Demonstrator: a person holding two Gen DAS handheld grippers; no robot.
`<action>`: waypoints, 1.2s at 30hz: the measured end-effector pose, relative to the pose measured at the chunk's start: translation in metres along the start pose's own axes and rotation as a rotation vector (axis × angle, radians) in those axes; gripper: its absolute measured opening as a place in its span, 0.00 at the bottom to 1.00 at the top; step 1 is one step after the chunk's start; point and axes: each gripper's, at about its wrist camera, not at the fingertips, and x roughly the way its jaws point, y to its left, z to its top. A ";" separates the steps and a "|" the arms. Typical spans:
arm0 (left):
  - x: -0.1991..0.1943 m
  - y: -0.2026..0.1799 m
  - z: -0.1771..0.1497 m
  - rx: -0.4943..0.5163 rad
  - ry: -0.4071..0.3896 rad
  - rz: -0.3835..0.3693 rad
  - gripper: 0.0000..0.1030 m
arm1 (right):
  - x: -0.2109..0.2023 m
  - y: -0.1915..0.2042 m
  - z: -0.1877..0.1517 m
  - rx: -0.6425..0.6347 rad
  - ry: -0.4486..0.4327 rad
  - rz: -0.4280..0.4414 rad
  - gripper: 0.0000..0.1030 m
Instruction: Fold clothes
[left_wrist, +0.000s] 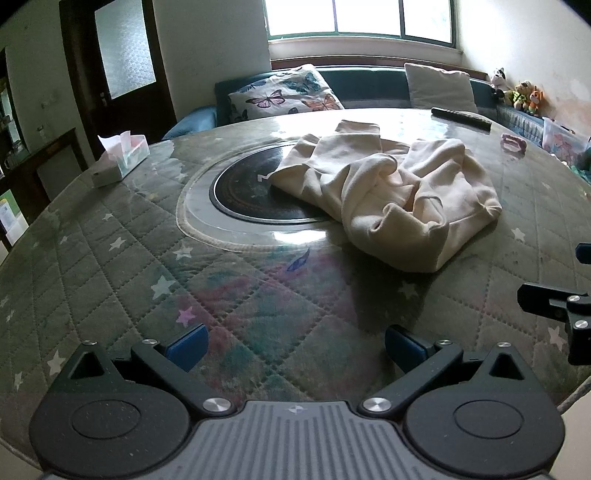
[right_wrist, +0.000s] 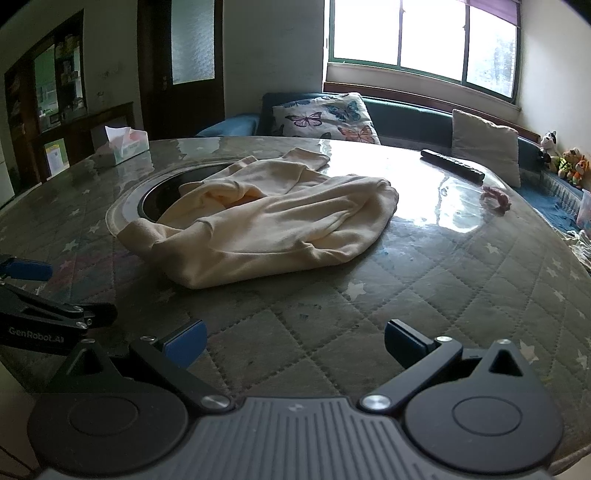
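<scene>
A cream garment (left_wrist: 384, 192) lies crumpled in a heap on the round table, partly over the black round hob; it also shows in the right wrist view (right_wrist: 266, 221). My left gripper (left_wrist: 295, 347) is open and empty above the table's near edge, short of the garment. My right gripper (right_wrist: 295, 343) is open and empty, also near the front edge, short of the garment. The right gripper's side shows at the right edge of the left wrist view (left_wrist: 557, 302). The left gripper shows at the left edge of the right wrist view (right_wrist: 44, 295).
The table (left_wrist: 110, 280) has a quilted star cover under clear plastic. A tissue box (left_wrist: 122, 158) stands at the far left. A black remote (left_wrist: 461, 117) and a small pink item (left_wrist: 513, 142) lie at the far right. A sofa with pillows (left_wrist: 284, 94) stands behind.
</scene>
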 end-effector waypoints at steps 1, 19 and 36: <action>0.000 0.000 0.000 0.001 0.001 -0.001 1.00 | 0.000 0.000 0.000 -0.001 0.000 0.000 1.00; 0.002 -0.001 0.000 0.018 0.004 -0.015 1.00 | 0.006 0.003 -0.002 0.002 0.020 0.012 1.00; 0.004 -0.002 0.002 0.027 0.004 -0.017 1.00 | 0.009 0.004 0.001 -0.007 0.030 0.007 1.00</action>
